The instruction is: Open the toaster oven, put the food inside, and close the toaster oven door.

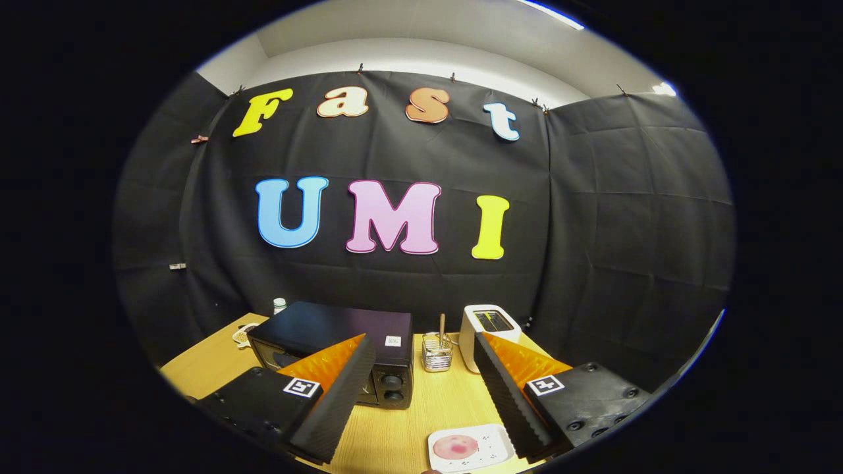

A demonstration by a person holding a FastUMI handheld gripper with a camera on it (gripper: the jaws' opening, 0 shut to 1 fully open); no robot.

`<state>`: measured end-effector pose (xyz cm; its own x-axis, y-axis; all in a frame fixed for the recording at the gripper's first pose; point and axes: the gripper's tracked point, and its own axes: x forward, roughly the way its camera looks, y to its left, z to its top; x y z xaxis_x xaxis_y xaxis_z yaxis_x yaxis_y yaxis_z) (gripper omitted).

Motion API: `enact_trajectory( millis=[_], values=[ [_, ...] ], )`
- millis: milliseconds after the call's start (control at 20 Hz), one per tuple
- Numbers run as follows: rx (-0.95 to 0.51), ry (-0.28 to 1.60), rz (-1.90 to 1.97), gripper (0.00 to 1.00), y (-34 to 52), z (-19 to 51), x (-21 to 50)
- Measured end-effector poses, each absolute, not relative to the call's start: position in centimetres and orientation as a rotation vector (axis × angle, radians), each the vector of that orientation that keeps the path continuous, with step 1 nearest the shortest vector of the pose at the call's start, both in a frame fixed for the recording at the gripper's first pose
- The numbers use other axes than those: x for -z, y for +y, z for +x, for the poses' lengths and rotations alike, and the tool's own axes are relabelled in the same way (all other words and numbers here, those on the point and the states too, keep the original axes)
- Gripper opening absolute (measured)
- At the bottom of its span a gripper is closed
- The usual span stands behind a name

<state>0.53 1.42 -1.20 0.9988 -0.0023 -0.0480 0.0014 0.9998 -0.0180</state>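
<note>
A black toaster oven (342,342) stands on the wooden table (395,428), ahead of and partly behind my left finger (332,395). Its door looks closed and two knobs (392,387) show on its front right. A white square plate (471,449) carries a round pink piece of food (456,446), lying low between my fingers, nearer the right finger (507,395). My gripper (425,355) is open, held high above the table with nothing between its fingers.
A white pop-up toaster (486,329) stands beyond the right finger. A wire holder with a wooden stick (437,352) sits between it and the oven. A small bottle (280,305) and a small dish (242,336) are behind the oven's left side.
</note>
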Motion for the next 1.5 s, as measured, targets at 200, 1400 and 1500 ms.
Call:
enact_trajectory(
  millis=[200, 1400, 1500],
  values=[
    [0.011, 0.046, -0.018, 0.98, 1.9, 0.8, 0.8],
    [-0.033, 0.217, 0.057, 0.98, 15.1, 8.3, 6.6],
    [-0.041, 0.240, 0.036, 0.98, 16.6, 8.7, 8.0]
  ],
)
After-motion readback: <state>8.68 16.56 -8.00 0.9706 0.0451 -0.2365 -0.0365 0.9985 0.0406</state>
